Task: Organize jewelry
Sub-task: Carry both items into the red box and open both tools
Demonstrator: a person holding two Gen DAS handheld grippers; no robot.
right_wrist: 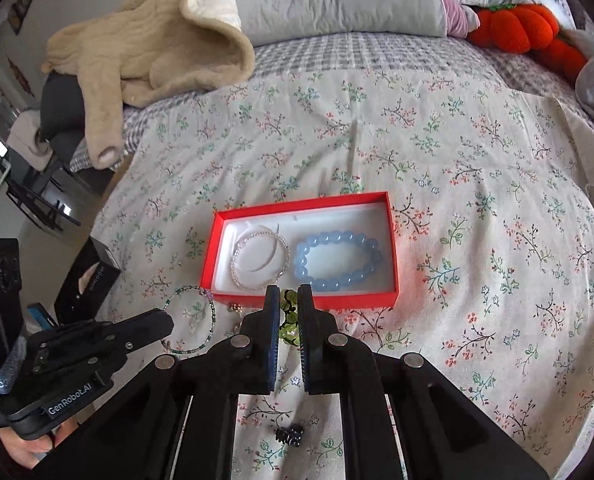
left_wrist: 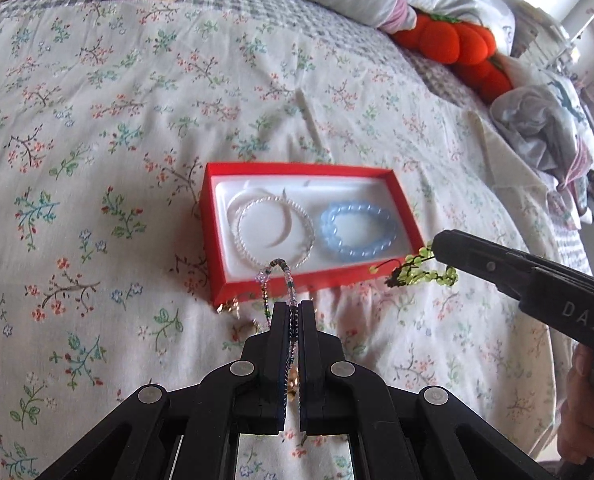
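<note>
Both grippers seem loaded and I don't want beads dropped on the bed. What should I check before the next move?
1. Left gripper shut on the multicolored beaded bracelet: ok.
2. Right gripper shut on the green beaded bracelet: ok.
3. Red box open, lid off: ok.
4. Free room beside the clear bracelet and blue bracelet: cannot tell.
5. Grippers apart from each other: ok.
6. Black hair clip still outside the box: not ok.
</note>
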